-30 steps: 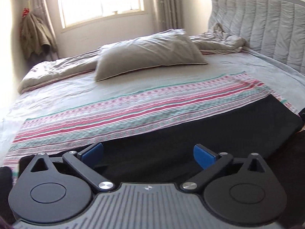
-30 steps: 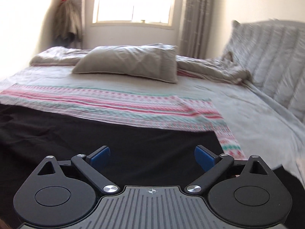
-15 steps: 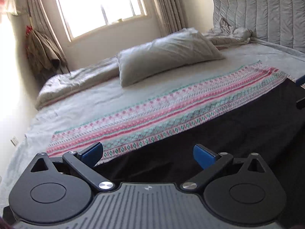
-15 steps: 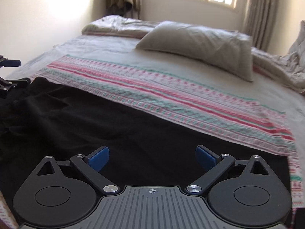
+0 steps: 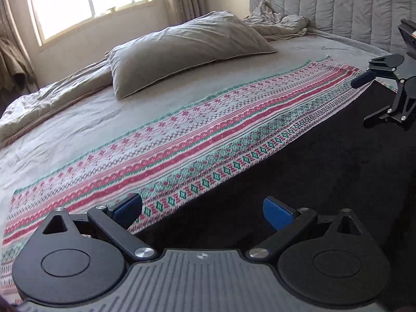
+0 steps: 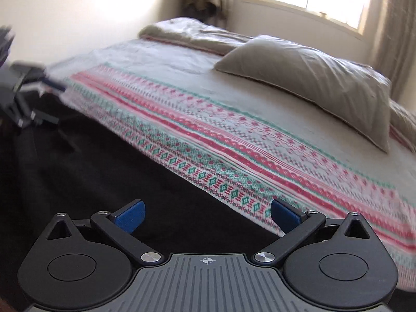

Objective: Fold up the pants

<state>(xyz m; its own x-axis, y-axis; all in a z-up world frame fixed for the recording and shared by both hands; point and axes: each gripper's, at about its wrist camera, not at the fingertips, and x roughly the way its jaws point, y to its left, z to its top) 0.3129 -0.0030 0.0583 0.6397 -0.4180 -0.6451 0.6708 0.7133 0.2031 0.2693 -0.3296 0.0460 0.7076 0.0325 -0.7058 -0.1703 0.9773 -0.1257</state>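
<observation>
Holding both tools over the black pants [image 5: 299, 161], I have nothing gripped: my left gripper [image 5: 202, 212] has its blue pads spread wide apart with only cloth below them, and my right gripper [image 6: 206, 214] is spread the same way. The pants lie flat on the near side of the striped blanket [image 5: 182, 140], their far edge running along the blanket's patterned border. I judge the fold has hardly begun; the cloth looks laid out and smooth, with no doubled layer that I can make out, so picking up an edge or corner and carrying it over is all left to do.

My left view takes in the right gripper beyond the pants toward the padded headboard [image 5: 338, 2], with the pillow [image 5: 187, 49] past the blanket. My right view is blurred, and shows the left gripper at the pants' opposite end, plus the rumpled duvet [image 6: 187, 32] behind the blanket, but no headboard
</observation>
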